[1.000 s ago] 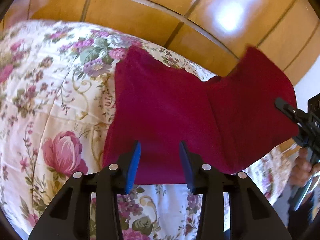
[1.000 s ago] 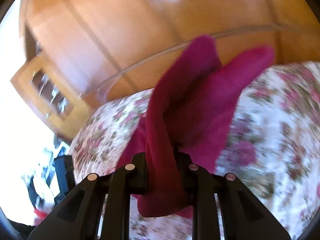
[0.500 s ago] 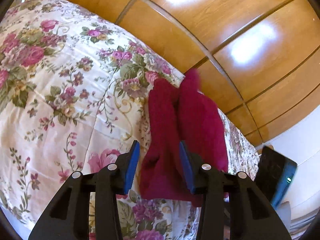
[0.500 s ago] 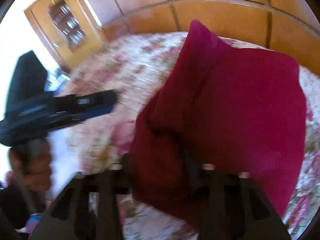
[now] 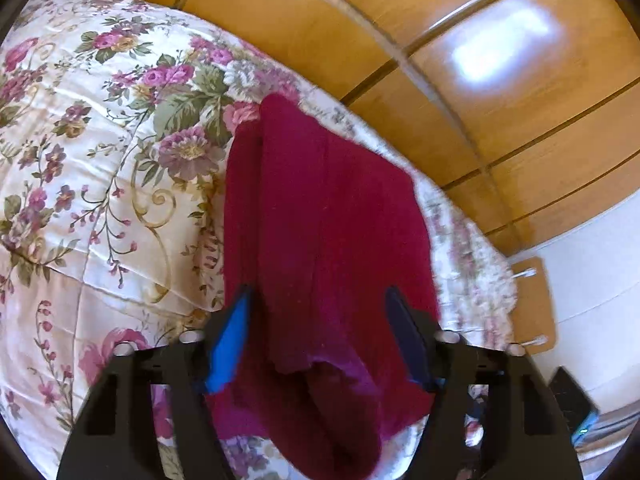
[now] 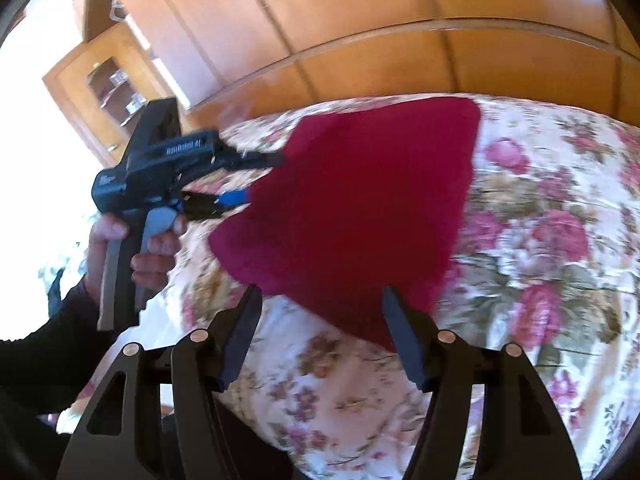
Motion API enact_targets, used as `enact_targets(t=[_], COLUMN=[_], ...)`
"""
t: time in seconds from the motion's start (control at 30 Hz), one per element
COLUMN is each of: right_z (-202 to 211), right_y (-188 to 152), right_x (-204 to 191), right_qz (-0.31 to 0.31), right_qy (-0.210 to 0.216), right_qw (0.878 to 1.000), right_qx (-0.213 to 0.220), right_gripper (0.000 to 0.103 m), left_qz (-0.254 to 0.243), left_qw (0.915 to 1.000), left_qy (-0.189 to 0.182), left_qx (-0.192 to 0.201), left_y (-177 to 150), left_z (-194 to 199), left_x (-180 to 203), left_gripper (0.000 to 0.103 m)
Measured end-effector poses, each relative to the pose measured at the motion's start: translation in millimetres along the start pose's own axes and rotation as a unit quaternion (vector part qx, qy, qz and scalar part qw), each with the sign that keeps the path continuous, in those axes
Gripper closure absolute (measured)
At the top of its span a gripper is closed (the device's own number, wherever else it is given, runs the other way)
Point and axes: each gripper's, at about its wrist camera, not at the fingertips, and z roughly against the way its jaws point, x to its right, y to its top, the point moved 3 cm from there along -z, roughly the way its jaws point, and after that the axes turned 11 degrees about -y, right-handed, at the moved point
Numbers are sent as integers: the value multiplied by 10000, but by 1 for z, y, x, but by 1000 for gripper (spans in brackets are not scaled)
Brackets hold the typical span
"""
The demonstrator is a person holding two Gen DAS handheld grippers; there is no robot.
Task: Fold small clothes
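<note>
1 red garment (image 6: 360,200), 1 floral quilt (image 6: 540,240) — 2 grippers

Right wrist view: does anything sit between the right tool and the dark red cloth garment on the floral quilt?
Nothing visible does. The right tool is open, its jaws having just been opening, with only bare floral quilt before the dark red cloth garment. The left tool is at the garment's far-left edge.

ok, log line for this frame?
task: folding | cloth: lying on bed | left gripper: open, cloth between jaws | right gripper: jaws just opening, nothing gripped
</note>
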Motion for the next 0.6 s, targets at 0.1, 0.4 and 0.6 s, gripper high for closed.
enact_targets(t=[0.1,0.4,0.6], right_z=[-11,-52,-34], right_y=[7,-11,-12], right_x=[2,-14,-7], right_qz=[-48,388,439], right_qy=[-165,-596,-523], right_qw=[9998,9974,9976], right_qx=[79,-116,-133], right_gripper=[40,39,30], left_qz=[-338,-954,-1234], left_qw=[9990,9762,9771], left_qy=[302,1912,1647], left_qx=[58,380,542], left_y=[-6,-20,-24], left_z=[4,7,21], left_x=[7,-4,18], left_gripper=[81,46,45])
